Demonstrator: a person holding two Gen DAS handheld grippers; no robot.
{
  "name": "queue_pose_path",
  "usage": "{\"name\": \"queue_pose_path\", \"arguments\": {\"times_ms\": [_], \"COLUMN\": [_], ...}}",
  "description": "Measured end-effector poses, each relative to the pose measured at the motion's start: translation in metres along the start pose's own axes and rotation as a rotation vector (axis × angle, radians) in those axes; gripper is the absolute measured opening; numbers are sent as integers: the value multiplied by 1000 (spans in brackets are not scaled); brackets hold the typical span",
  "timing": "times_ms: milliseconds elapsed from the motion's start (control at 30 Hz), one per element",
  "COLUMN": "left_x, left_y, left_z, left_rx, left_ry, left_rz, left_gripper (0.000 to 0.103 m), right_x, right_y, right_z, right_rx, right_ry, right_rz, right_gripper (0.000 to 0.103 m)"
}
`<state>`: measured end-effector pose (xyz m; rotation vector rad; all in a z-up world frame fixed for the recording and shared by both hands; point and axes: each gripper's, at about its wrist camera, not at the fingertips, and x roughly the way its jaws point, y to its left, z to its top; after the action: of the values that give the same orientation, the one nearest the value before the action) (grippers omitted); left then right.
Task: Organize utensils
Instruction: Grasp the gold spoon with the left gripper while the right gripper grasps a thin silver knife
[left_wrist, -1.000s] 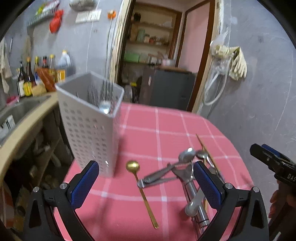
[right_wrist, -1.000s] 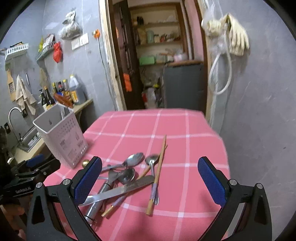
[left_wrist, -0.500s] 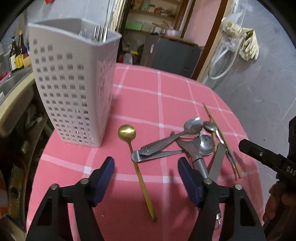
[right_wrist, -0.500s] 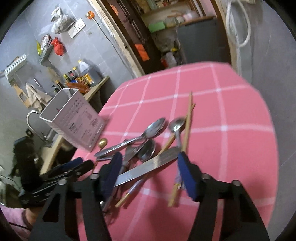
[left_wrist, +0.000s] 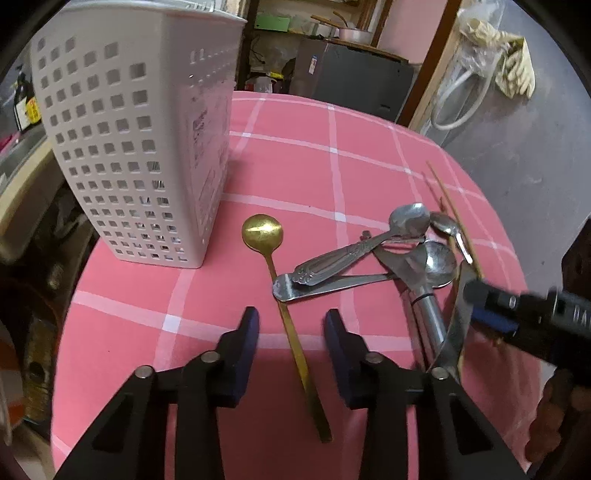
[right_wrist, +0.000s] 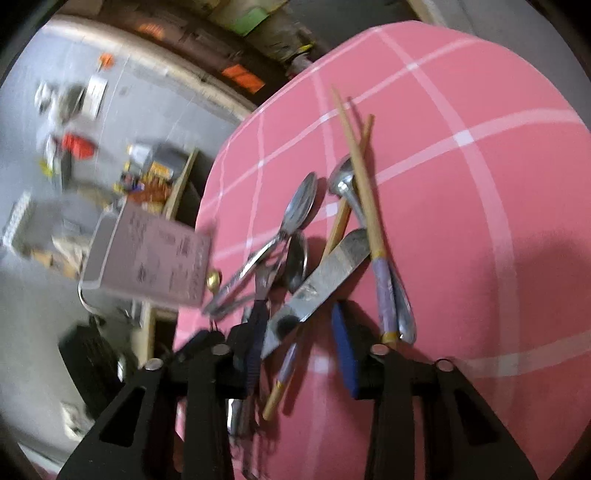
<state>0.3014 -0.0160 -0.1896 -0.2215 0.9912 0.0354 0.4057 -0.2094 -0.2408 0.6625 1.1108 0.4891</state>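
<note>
Your left hand-held gripper (left_wrist: 291, 325) has just been closing, pads straddling the gold spoon (left_wrist: 263, 232) handle at frame centre, not pinching yet, your right hand-held gripper (right_wrist: 299, 325) also closing, knife (right_wrist: 321, 277) blade between pads, untouched, white caddy (left_wrist: 129, 147) upper left on the bench (left_wrist: 332, 147).

Cluttered kitchen with grey walls.
A tabletop (left_wrist: 332, 147) under pink cloth with white checks. Behind it, a dark cabinet (left_wrist: 354, 85) and wooden doorframe (left_wrist: 428, 77). Pale gloves (left_wrist: 513, 62) hang on the wall.
</note>
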Motion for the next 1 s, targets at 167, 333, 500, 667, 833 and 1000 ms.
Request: {"name": "queue_pose_path", "arguments": {"times_ms": [167,333,500,667,833,1000], "left_x": [6,6,1,-13,-14,-12], "left_y": [-14,-13,1,10,20,27], "left_z": [8,14,13,4,-15,-13], "left_rx": [110,95,31,15,-26,-13], "left_ry": [37,87,136,182,296,369], "left_rz": [29,-20,-90,-121,-187,-234], "left_gripper": [18,5,5,5,5,6], "right_x": [10,13,5,-9,-21,-19], "right_y": [-8,2,13,12,6,4], "right_z": [2,1,-3,-15,-30,-44], "right_rx": [130,143,92,78,78,83], "right_ry": [-38,-59,-47,-23,3,40], "right_rz": [26,27,13,9,-2,-31], "right_gripper": [12,8,8,7,4,2]}}
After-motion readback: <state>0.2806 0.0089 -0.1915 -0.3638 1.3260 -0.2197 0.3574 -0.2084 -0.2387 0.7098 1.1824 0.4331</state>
